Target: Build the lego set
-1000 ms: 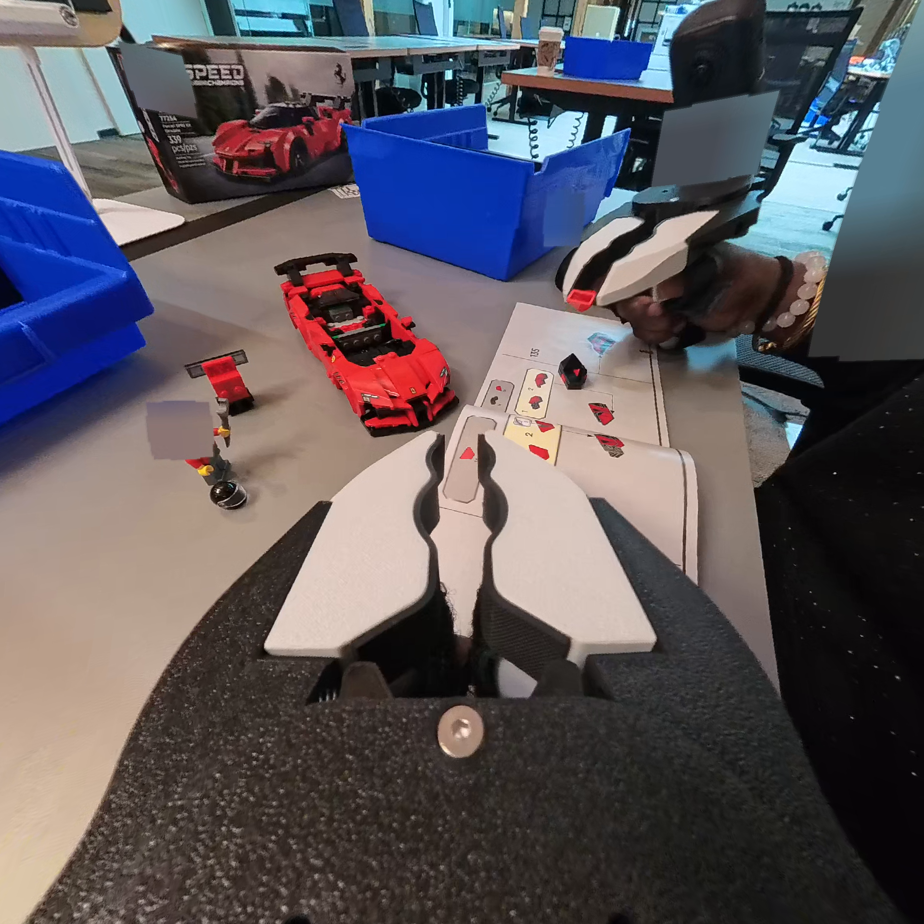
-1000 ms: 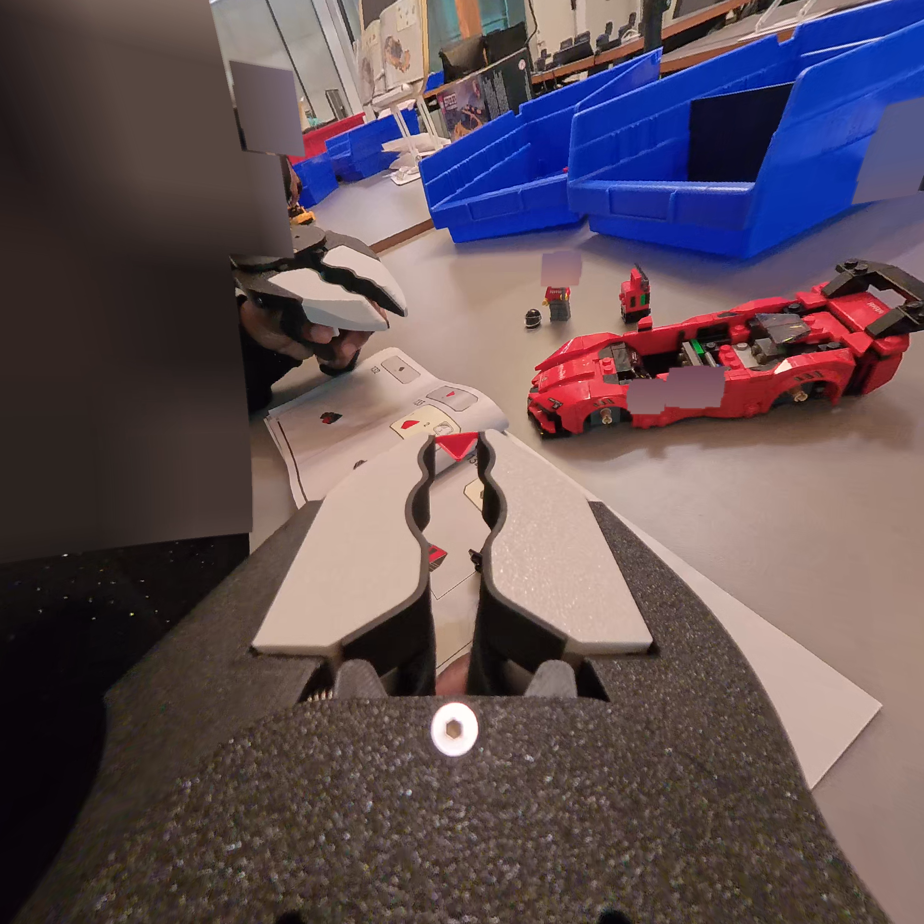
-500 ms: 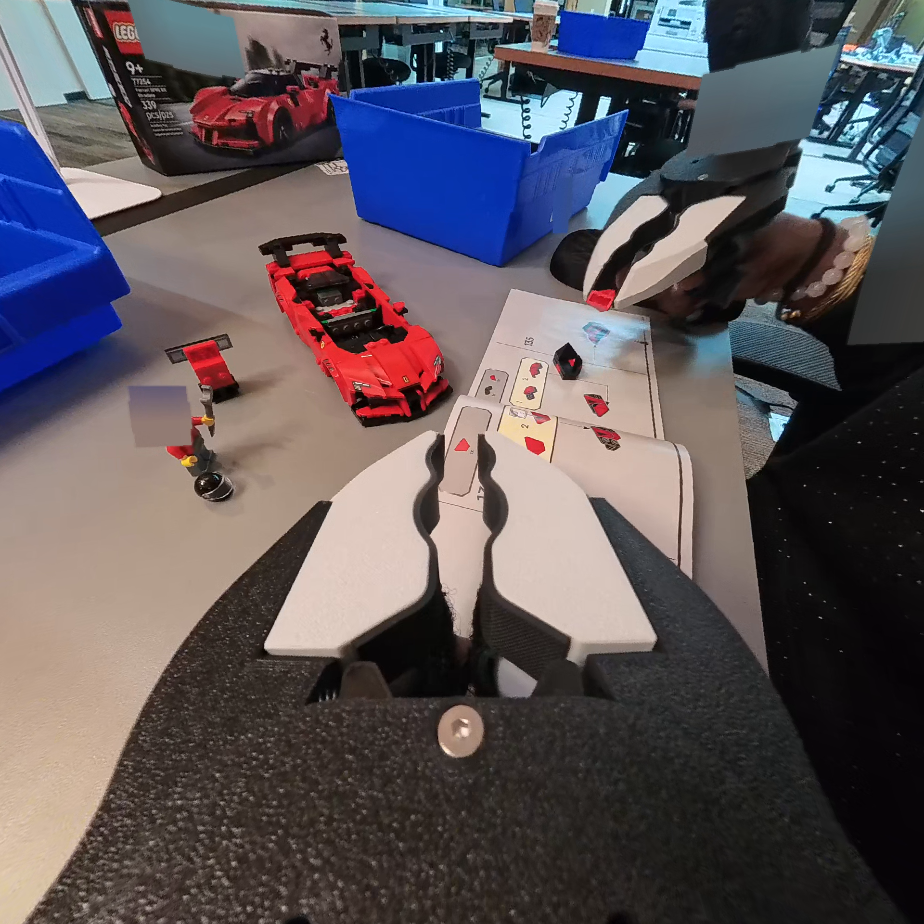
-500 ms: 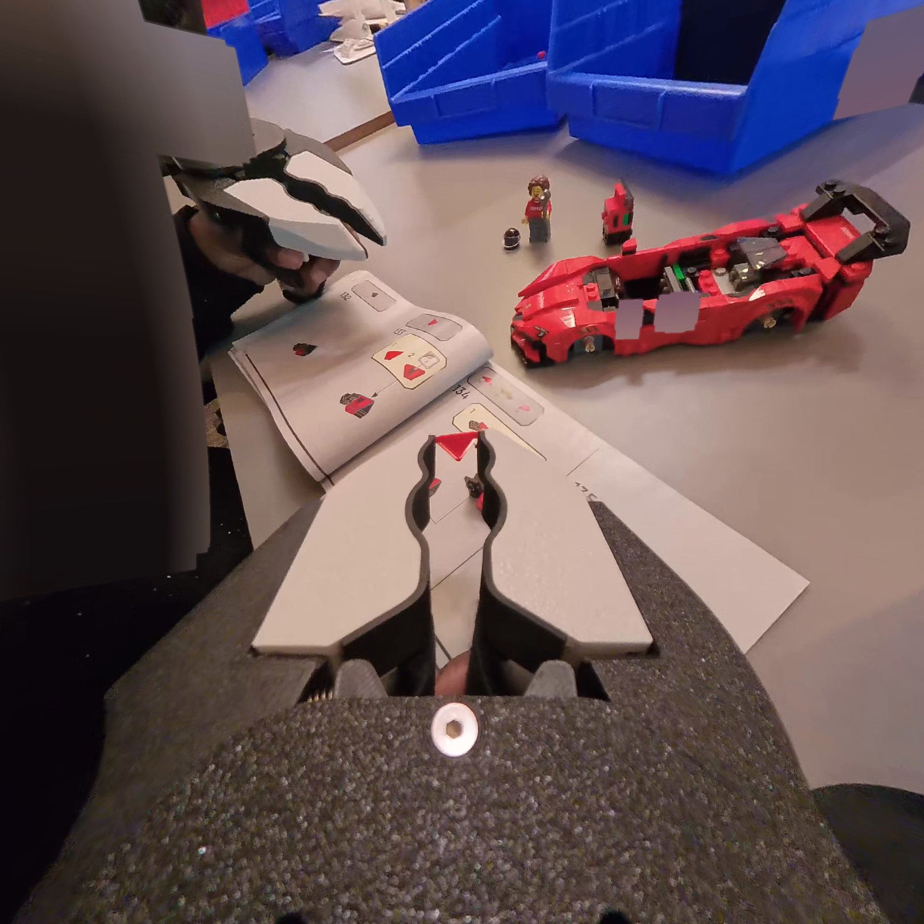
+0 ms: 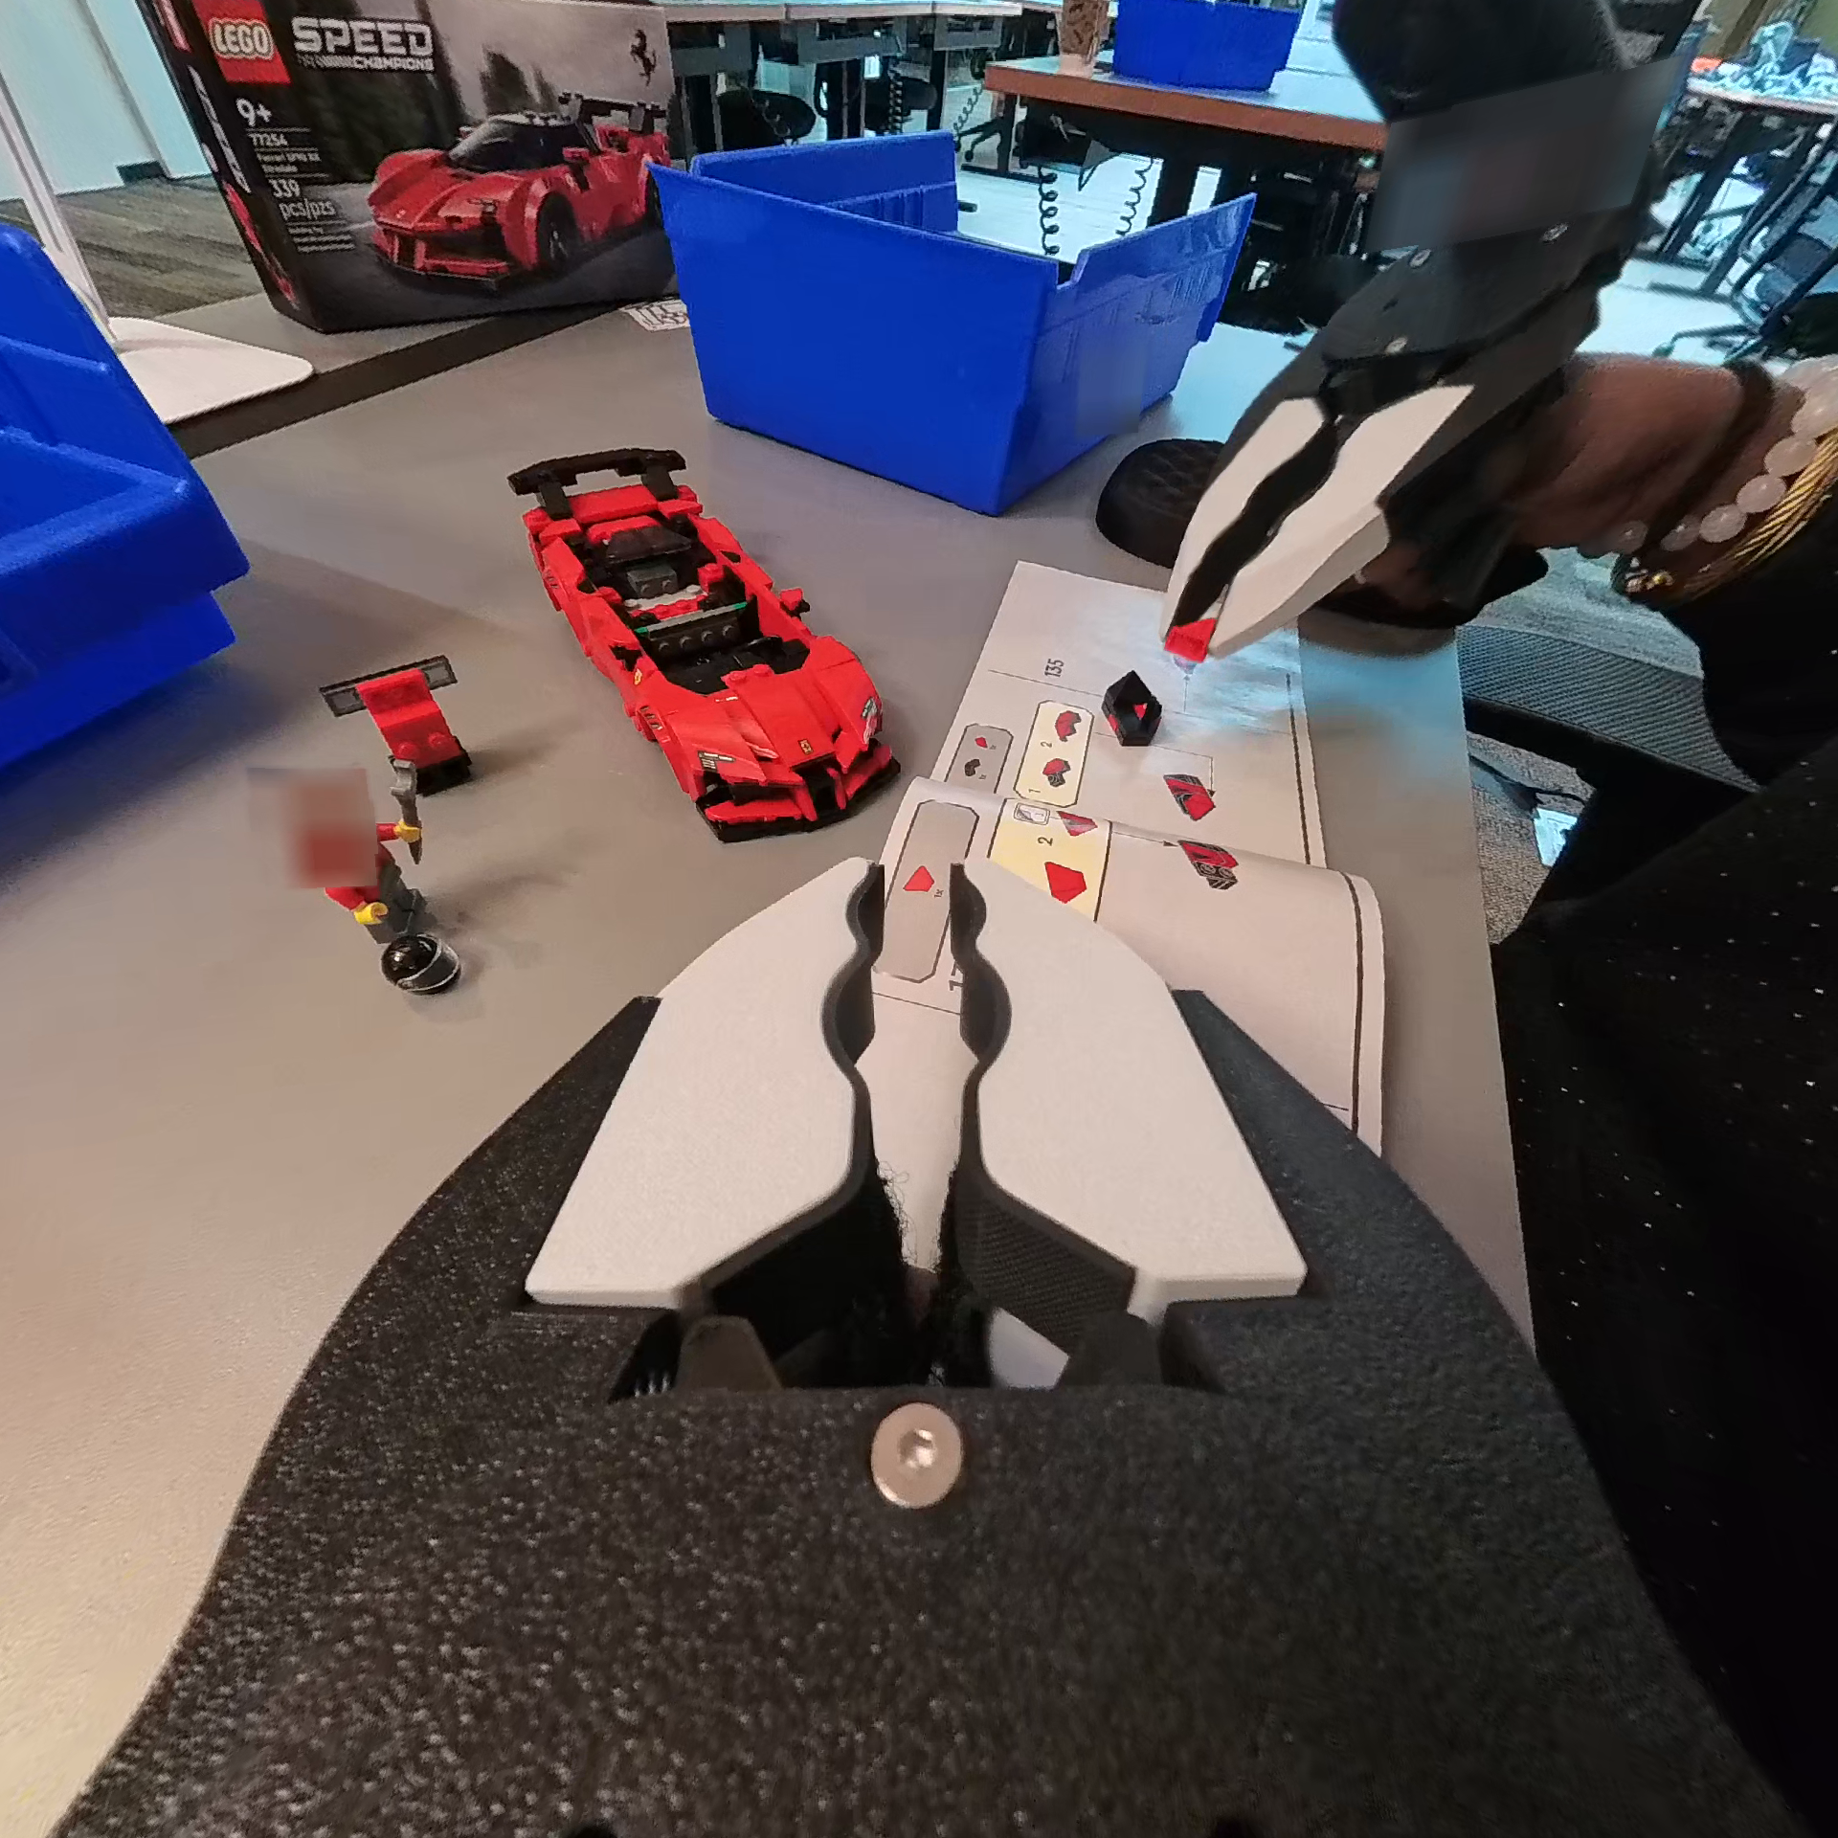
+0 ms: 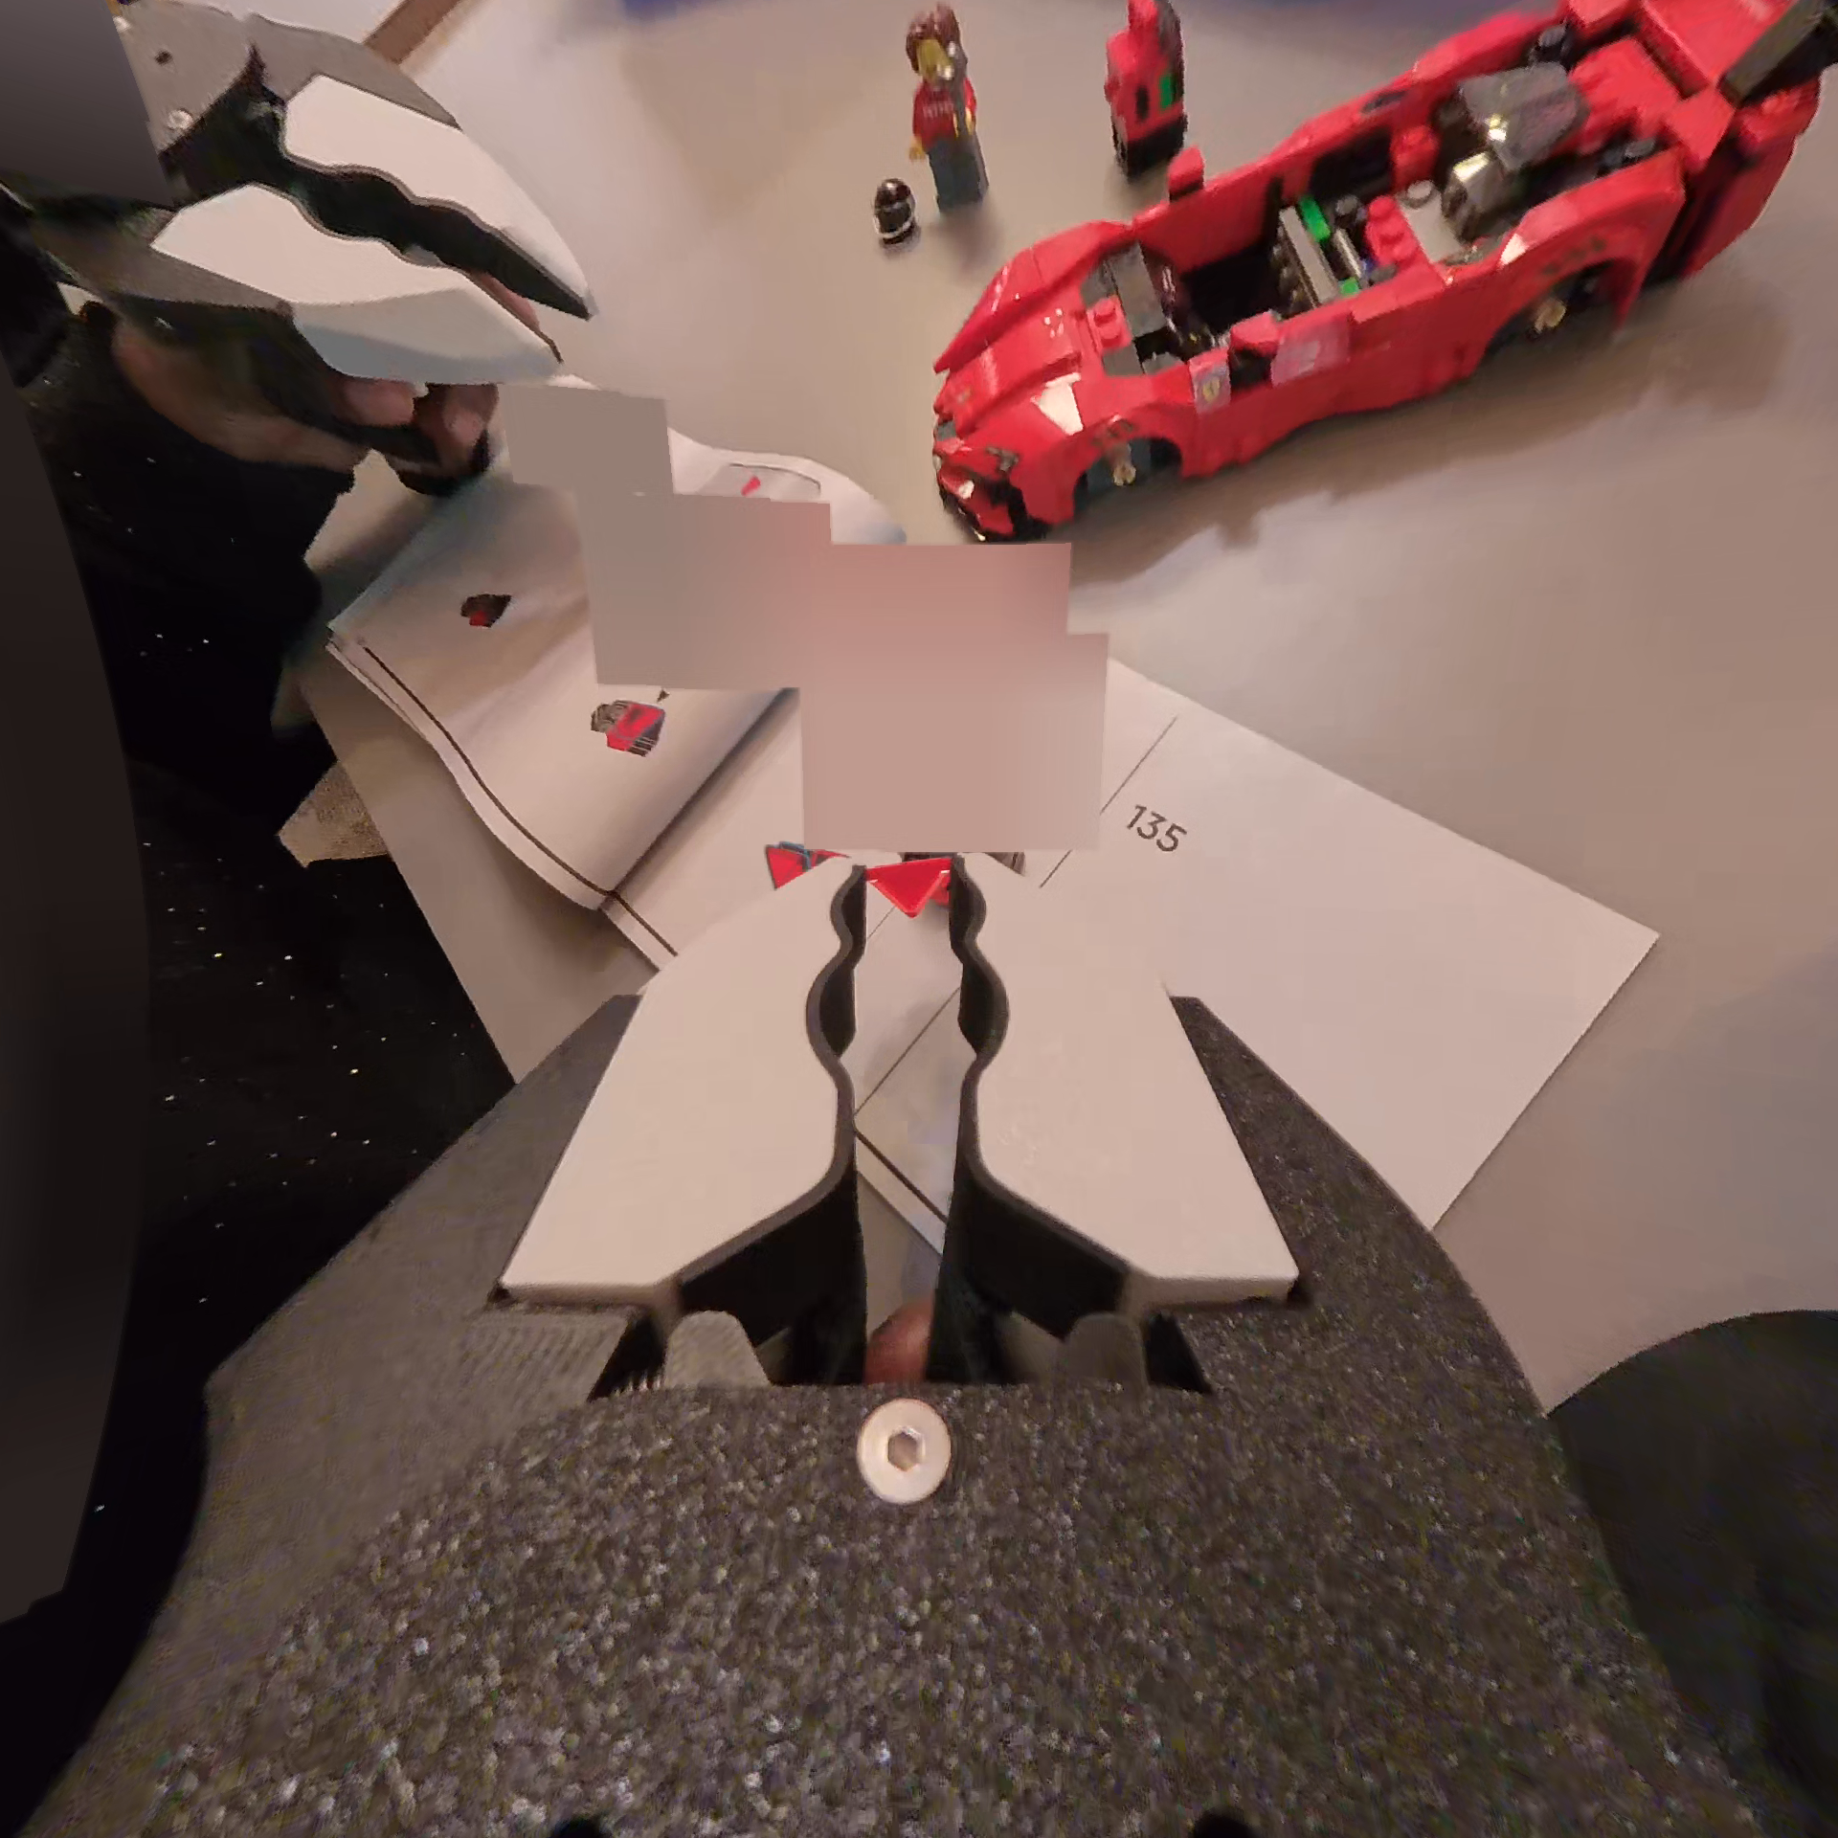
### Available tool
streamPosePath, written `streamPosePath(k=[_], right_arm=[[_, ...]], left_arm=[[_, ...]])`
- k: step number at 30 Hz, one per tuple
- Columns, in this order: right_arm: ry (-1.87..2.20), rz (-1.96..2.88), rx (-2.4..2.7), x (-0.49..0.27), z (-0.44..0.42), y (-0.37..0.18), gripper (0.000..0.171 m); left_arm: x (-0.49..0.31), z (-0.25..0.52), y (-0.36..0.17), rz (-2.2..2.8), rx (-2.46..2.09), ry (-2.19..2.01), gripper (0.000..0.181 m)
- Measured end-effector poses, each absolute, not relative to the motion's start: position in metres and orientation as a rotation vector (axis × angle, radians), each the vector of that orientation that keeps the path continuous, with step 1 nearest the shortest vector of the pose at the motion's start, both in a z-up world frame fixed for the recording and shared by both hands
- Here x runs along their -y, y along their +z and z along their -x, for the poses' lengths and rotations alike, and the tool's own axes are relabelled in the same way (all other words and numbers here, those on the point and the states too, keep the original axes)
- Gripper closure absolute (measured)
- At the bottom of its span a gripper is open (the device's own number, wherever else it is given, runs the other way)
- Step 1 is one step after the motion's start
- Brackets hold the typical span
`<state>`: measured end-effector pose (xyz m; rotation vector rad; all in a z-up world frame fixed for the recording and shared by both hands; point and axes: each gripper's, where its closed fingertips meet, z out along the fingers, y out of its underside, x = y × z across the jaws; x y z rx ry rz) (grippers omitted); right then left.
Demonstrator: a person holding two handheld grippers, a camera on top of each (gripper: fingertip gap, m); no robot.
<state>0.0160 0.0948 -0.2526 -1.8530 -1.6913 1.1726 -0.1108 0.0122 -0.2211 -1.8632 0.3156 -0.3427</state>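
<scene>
My right gripper [image 6: 907, 875] is shut on a small red wedge piece [image 6: 910, 885]. In the left wrist view the right gripper [image 5: 1189, 637] points down, with the piece just above and right of a small black-and-red sub-assembly [image 5: 1132, 708] on the open instruction booklet [image 5: 1243, 895]. My left gripper [image 5: 913, 875] hovers over the booklet's near page, jaws nearly closed with nothing between them. It also shows in the right wrist view [image 6: 567, 323] at the upper left. The red lego car [image 5: 696, 656] stands left of the booklet, also in the right wrist view [image 6: 1343, 298].
A minifigure [image 5: 383, 875], a black helmet [image 5: 420, 965] and a small red assembly [image 5: 403, 721] stand left of the car. A blue bin [image 5: 945, 318] and the set's box [image 5: 428, 169] are behind. Another blue bin [image 5: 90, 557] is far left. The table edge runs along the right. There is about 15 cm between the tips of the two grippers. The red lego car [image 5: 696, 656] is about equally far from each gripper, around 15 cm. Look for it in the right wrist view [image 6: 1230, 286] too.
My right gripper has come down and tilted towards the black-and-red sub-assembly on the booklet, still holding the red piece. My left gripper has shifted only slightly.
</scene>
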Motion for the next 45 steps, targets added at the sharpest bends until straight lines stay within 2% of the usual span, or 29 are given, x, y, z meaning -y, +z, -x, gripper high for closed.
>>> streamPosePath(k=[12,30,45], right_arm=[[1.069,1.901,1.730,-0.100,-0.017,-0.270,0.155],[1.008,1.902,1.729,-0.109,-0.015,-0.267,0.155],[1.002,1.885,1.740,-0.107,-0.016,-0.263,0.155]], left_arm=[[-0.012,0.112,-0.219,1.849,-0.304,-0.350,0.169],[-0.008,0.134,-0.201,1.710,-0.108,-0.454,0.174],[-0.009,0.130,-0.205,1.746,-0.144,-0.434,0.174]])
